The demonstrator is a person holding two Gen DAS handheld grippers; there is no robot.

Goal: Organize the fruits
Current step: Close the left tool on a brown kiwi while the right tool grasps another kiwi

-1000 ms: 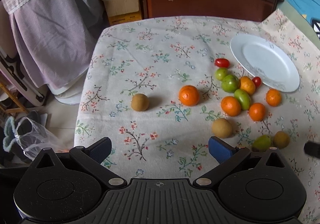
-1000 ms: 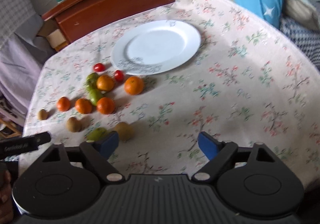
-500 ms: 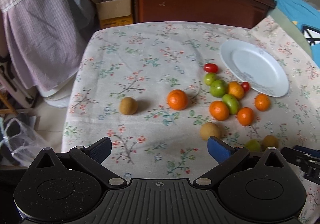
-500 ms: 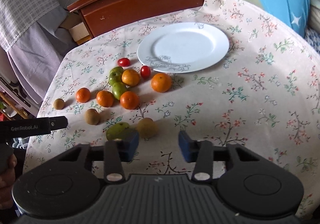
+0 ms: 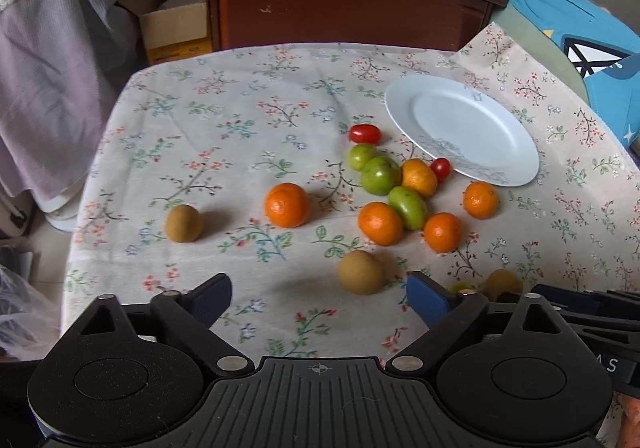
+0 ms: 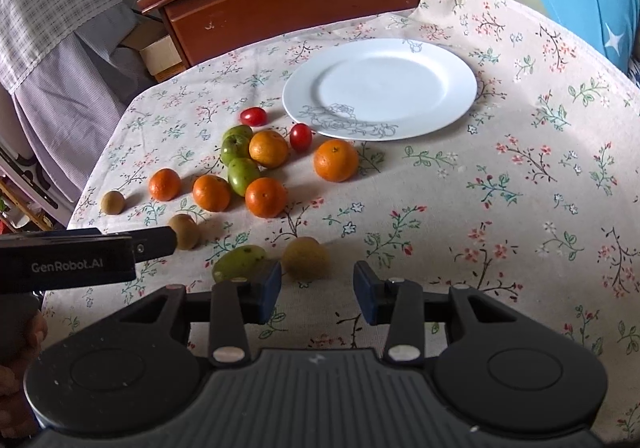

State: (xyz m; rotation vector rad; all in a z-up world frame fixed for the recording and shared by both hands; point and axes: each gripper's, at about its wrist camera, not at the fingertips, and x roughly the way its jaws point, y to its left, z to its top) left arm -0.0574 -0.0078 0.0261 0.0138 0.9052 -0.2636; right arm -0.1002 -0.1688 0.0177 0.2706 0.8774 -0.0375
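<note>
Both grippers are hovering empty over the floral tablecloth. The left gripper, spread wide, has just been narrowing; the right gripper is standing half-closed. The brown fruit just ahead is probably light, firm and prone to rolling; grip across its middle. A white plate is waiting empty beyond.

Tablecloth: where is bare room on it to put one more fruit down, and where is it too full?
The white plate is bare. The tablecloth to the plate's right and toward the camera is bare too. In the left wrist view, cloth behind the lone orange is free. It is crowded among the oranges, green fruits and cherry tomatoes left of the plate.
</note>
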